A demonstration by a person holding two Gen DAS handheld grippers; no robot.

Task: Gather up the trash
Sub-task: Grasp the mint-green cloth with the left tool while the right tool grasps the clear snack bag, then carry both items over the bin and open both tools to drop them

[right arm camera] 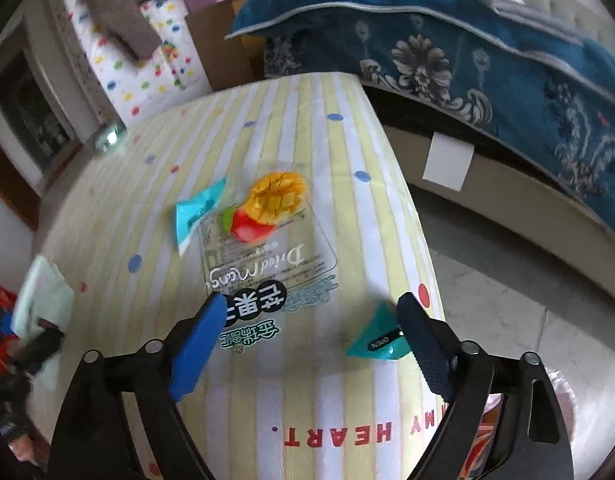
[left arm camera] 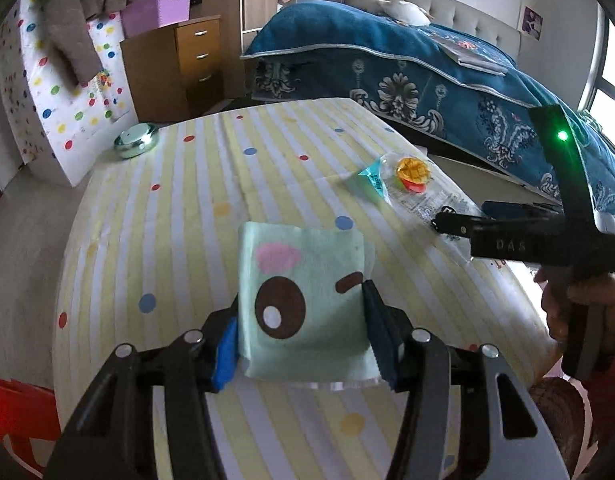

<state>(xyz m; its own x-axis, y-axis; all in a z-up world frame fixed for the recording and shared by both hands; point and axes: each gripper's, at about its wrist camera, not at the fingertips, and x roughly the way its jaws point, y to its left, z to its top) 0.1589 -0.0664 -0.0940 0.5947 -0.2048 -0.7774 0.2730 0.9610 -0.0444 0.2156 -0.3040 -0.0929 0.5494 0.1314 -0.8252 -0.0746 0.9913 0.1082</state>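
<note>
your left gripper (left arm camera: 303,332) is clamped on the pale green tissue pack (left arm camera: 303,300), the blue pads pressing its left and right sides while it sits low over the near part of the striped tablecloth (left arm camera: 179,208). the pack is close to square, with no clear long axis; its printed cartoon face looks up at the camera, the pink patch toward the far edge and the brown eye nearer the fingers. whether its underside rests on the cloth or hangs just above it you cannot tell. your right gripper (right arm camera: 311,344) hangs with its jaws spread wide and nothing pressed between the pads, poised over the near end of the clear dried mango bag (right arm camera: 263,248). that bag lies flat on the cloth near the table's right edge, its long axis running away from you and leaning a little left, the mango picture at the far end and the black label end lying between the open fingers. a small teal wrapper (right arm camera: 197,212) lies touching the bag's far left corner, slanted up to the right. a teal torn-off strip (right arm camera: 381,340) marked "open" lies beside the inner face of the right finger; whether it touches the pad is unclear. a round metal tin (left arm camera: 136,141) sits at the far left corner of the table, well apart from everything else.
</note>
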